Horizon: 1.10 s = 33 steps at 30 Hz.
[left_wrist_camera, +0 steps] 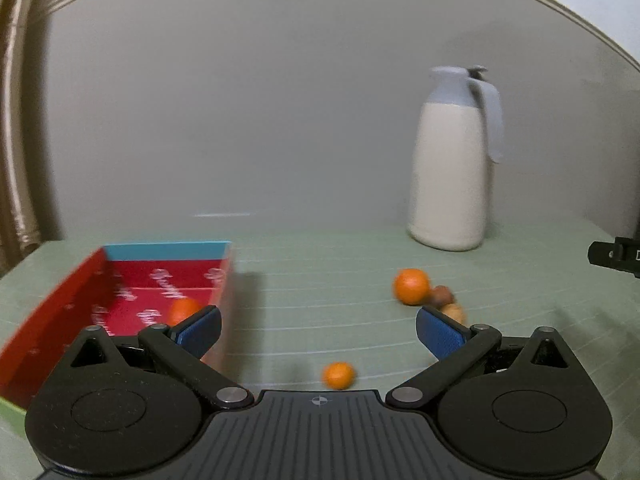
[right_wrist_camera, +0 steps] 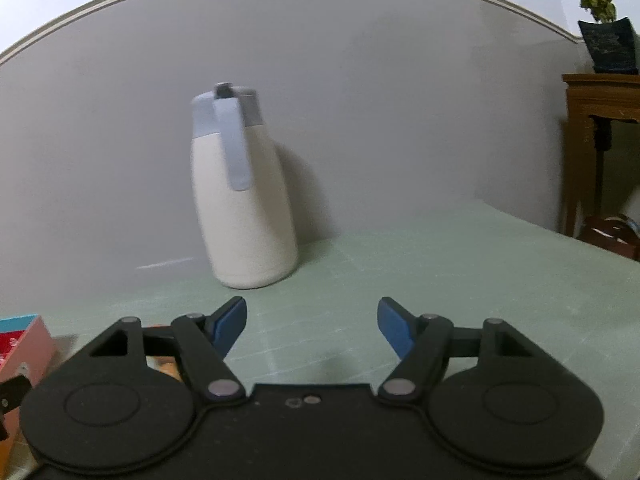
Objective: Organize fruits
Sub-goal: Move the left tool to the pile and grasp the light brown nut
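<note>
In the left wrist view a red box (left_wrist_camera: 64, 312) with a blue far wall stands at the left on the green table; one orange (left_wrist_camera: 182, 309) lies inside it. A small orange (left_wrist_camera: 338, 375) rests on the table between my left gripper's fingers, close to the body. A bigger orange (left_wrist_camera: 412, 286) lies further right, with a brown fruit (left_wrist_camera: 440, 294) and a tan one (left_wrist_camera: 454, 311) beside it. My left gripper (left_wrist_camera: 318, 330) is open and holds nothing. My right gripper (right_wrist_camera: 312, 326) is open over bare table, nothing between its blue pads. The box corner (right_wrist_camera: 24, 340) shows at its left.
A tall white jug (left_wrist_camera: 448, 176) with a pale blue lid and handle stands at the back by the wall, also in the right wrist view as the jug (right_wrist_camera: 244, 200). A wooden side table (right_wrist_camera: 600, 128) with a potted plant (right_wrist_camera: 600, 20) stands beyond the table's right edge.
</note>
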Each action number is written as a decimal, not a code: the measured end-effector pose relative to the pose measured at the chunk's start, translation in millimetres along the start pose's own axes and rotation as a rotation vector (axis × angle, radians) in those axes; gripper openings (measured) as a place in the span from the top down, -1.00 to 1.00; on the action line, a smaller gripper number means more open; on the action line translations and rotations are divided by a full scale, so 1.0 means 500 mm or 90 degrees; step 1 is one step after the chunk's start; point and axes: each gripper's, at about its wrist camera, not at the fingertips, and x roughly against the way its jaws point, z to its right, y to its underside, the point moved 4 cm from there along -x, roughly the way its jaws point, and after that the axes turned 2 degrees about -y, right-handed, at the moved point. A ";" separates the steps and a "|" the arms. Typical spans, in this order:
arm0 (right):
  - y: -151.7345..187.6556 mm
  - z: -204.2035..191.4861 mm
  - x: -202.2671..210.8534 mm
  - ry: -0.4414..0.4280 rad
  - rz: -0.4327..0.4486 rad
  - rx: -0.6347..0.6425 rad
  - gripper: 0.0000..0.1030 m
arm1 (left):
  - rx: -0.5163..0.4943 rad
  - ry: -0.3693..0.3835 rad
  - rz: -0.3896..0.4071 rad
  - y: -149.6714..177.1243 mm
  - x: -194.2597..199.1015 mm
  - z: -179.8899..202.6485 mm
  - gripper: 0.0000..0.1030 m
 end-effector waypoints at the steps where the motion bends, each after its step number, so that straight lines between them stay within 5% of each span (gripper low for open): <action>1: -0.001 0.012 -0.002 0.009 0.000 -0.002 -0.40 | 0.000 0.005 -0.004 0.002 -0.005 0.013 -0.99; 15: 0.006 0.130 -0.014 0.085 -0.013 -0.009 -0.40 | -0.027 0.053 -0.044 0.013 -0.088 0.158 -0.96; 18: 0.007 0.144 -0.022 0.094 -0.014 -0.006 -0.40 | -0.029 0.058 -0.059 0.015 -0.107 0.180 -0.68; 25: 0.008 0.191 -0.034 0.122 -0.021 -0.009 -0.40 | -0.024 0.061 -0.096 0.019 -0.154 0.214 -0.45; 31: 0.009 0.211 -0.039 0.128 -0.023 -0.017 -0.40 | -0.024 0.066 -0.131 0.022 -0.173 0.218 0.06; 33: 0.010 0.209 -0.040 0.127 -0.024 -0.013 -0.41 | -0.023 0.063 -0.139 0.024 -0.175 0.217 0.42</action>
